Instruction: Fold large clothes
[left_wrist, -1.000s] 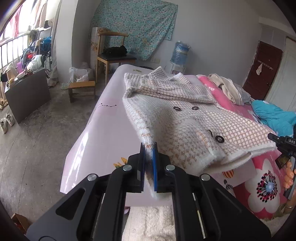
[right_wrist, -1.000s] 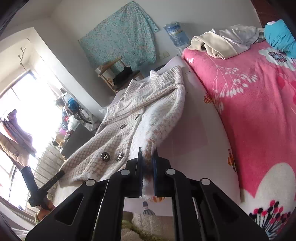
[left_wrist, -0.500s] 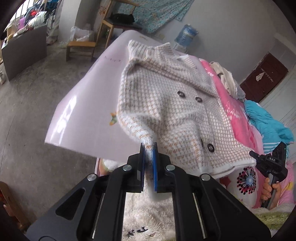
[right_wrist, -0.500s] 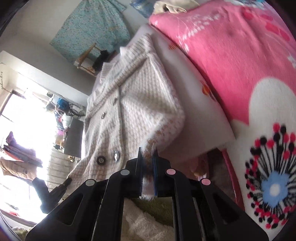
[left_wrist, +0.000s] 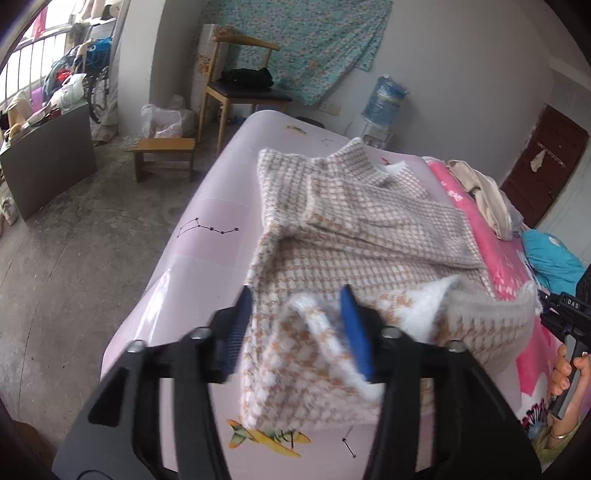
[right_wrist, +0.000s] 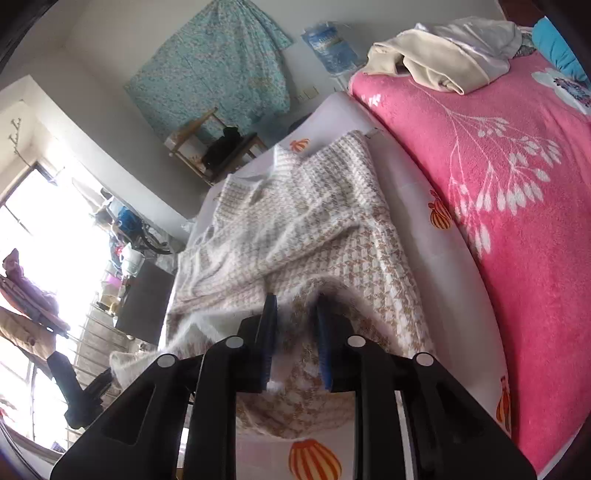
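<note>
**Bedroom clutter beyond the claws**

Ahead of the left claw and to its left, a wooden chair (left_wrist: 236, 88) stands against the wall with a black bag (left_wrist: 245, 76) on its seat. A low wooden stool (left_wrist: 164, 155) sits on the concrete floor in front of the chair. A teal floral cloth (left_wrist: 303, 44) hangs on the wall behind. Further right stands a blue water jug (left_wrist: 384, 98). Right of the right claw lies a pink floral blanket (right_wrist: 517, 206), with cream clothes (right_wrist: 439, 59) heaped at its far end.

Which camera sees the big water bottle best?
The left wrist view: the water bottle stands upright by the wall, fully in sight. The right wrist view shows it too, but tilted and squeezed near the top edge.
</note>
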